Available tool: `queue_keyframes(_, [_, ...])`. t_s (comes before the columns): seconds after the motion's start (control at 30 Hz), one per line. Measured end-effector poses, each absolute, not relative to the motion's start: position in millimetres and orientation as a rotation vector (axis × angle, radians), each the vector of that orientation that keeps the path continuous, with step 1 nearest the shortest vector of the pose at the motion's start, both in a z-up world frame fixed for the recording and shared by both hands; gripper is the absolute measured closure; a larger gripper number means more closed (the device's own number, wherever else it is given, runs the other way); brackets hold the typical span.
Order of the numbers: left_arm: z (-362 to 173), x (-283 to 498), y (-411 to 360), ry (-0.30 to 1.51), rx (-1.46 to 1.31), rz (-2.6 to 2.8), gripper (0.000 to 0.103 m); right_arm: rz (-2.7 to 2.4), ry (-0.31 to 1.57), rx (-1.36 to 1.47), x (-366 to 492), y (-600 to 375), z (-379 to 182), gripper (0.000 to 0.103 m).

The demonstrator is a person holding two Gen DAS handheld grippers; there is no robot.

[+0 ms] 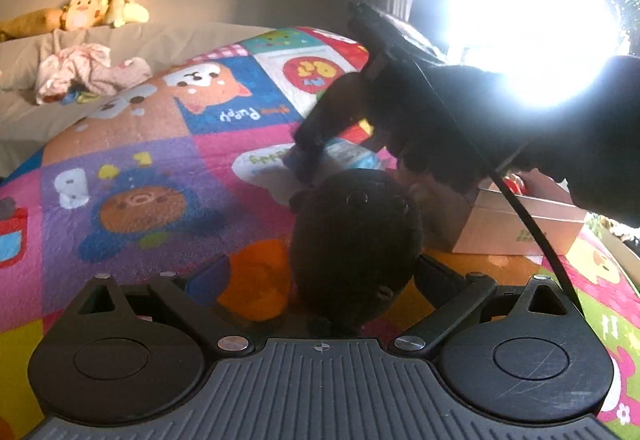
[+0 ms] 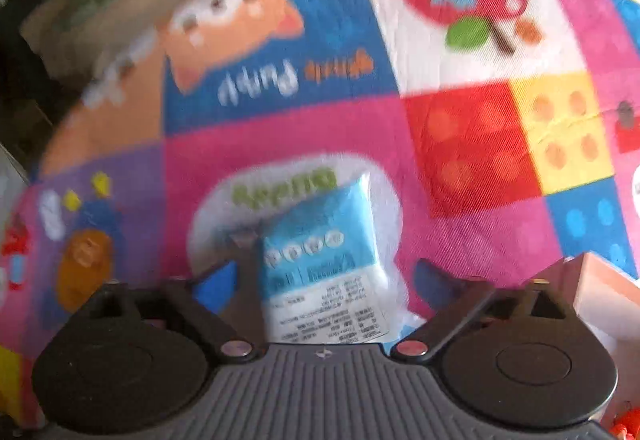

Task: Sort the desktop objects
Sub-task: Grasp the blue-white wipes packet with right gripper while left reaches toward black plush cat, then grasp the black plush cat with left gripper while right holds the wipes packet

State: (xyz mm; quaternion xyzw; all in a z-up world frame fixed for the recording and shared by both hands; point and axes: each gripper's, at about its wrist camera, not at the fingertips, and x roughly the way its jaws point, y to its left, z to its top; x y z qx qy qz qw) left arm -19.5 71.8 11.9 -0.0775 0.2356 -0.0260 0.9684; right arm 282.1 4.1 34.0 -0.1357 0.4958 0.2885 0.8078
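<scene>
In the left wrist view a dark round object sits between my left gripper's spread blue fingers; whether it is held or lying on the colourful mat I cannot tell. Beyond it my right gripper reaches down onto a blue and white packet. In the right wrist view that packet lies on the mat between my right gripper's open blue fingers, which do not touch it.
A cardboard box stands right of the dark object; its corner shows in the right wrist view. A crumpled pink cloth and a plush toy lie on a beige bed beyond the mat. Strong window glare fills the upper right.
</scene>
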Motion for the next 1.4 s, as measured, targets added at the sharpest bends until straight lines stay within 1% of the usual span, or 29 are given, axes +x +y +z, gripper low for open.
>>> queue_keyframes(0.03, [12, -19, 72, 0.475, -0.157, -0.053, 0.002, 0.623, 1.076, -0.311, 283, 8, 28, 0.049])
queue_keyframes(0.07, [12, -20, 72, 0.473, -0.158, -0.055, 0.002, 0.621, 1.049, -0.316, 276, 5, 32, 0.051])
queue_keyframes(0.2, [12, -19, 72, 0.474, -0.16, -0.055, 0.002, 0.732, 1.0, -0.149, 236, -37, 80, 0.051])
queue_keyframes(0.3, [12, -18, 71, 0.478, -0.153, -0.052, 0.002, 0.804, 0.926, -0.076, 189, -89, 119, 0.051])
queue_keyframes(0.37, [13, -18, 69, 0.48, -0.143, -0.049, 0.002, 0.808, 0.886, -0.055, 157, -120, 135, 0.051])
queue_keyframes(0.47, [13, -18, 64, 0.486, -0.11, -0.043, 0.002, 0.771, 0.854, -0.089, 112, -158, 129, 0.051])
queue_keyframes(0.63, [17, -18, 47, 0.514, -0.04, -0.077, 0.002, 0.663, 0.871, -0.149, 54, -201, 84, 0.051])
queue_keyframes(0.67, [18, -19, 43, 0.517, -0.028, -0.085, 0.002, 0.648, 0.858, -0.158, 42, -208, 75, 0.047])
queue_keyframes(0.7, [20, -19, 38, 0.517, -0.01, -0.09, 0.002, 0.635, 0.844, -0.159, 34, -215, 69, 0.034])
queue_keyframes(0.77, [23, -21, 30, 0.512, 0.021, -0.097, 0.002, 0.598, 0.814, -0.124, 21, -226, 61, 0.016])
queue_keyframes(0.87, [25, -22, 20, 0.518, 0.065, -0.103, 0.002, 0.546, 0.783, -0.018, 13, -247, 52, 0.014])
queue_keyframes(0.97, [22, -21, 11, 0.538, 0.105, -0.092, 0.002, 0.491, 0.774, 0.06, 10, -265, 41, 0.004])
queue_keyframes(1.07, [17, -18, 5, 0.562, 0.133, -0.084, 0.002, 0.463, 0.767, 0.1, 10, -272, 26, 0.003])
queue_keyframes(1.17, [13, -18, 1, 0.595, 0.151, -0.096, 0.002, 0.449, 0.729, 0.131, 3, -276, 16, 0.0])
queue_keyframes(1.3, [10, -26, 2, 0.632, 0.159, -0.106, 0.002, 0.437, 0.653, 0.095, -2, -274, 21, 0.0])
queue_keyframes(1.4, [14, -37, 9, 0.628, 0.156, -0.091, 0.002, 0.461, 0.562, -0.042, -8, -260, 36, 0.0])
